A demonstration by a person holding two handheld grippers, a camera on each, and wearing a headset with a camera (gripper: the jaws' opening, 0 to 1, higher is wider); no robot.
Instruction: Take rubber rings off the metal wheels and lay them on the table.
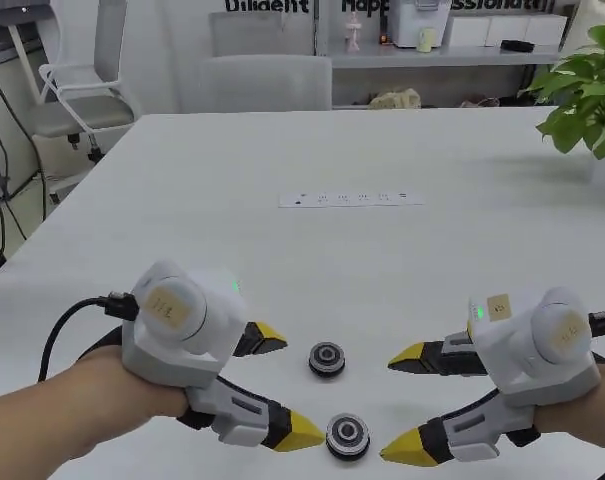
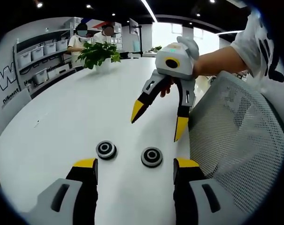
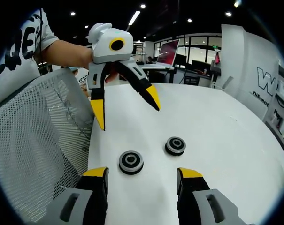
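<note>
Two small metal wheels, each with a black rubber ring around it, lie flat on the white table (image 1: pixel 282 160). One wheel (image 1: pixel 327 359) (image 2: pixel 106 150) (image 3: pixel 175 146) is farther from me. The other wheel (image 1: pixel 348 436) (image 2: pixel 152 157) (image 3: pixel 131 162) is close to the front edge. My left gripper (image 1: pixel 289 385) (image 2: pixel 135 165) (image 3: pixel 127 115) hovers open just left of the wheels. Facing it from the right, my right gripper (image 1: pixel 400 403) (image 3: pixel 144 173) (image 2: pixel 157 126) is also open. Neither touches a wheel, and nothing is between the jaws.
A flat white strip with small marks (image 1: pixel 350 199) lies mid-table. A potted plant (image 1: pixel 582 95) stands at the far right corner. Grey chairs (image 1: pixel 265 82) stand behind the table. A mesh chair back (image 2: pixel 235 140) sits at the near edge. People stand beyond the plant (image 2: pixel 98 52).
</note>
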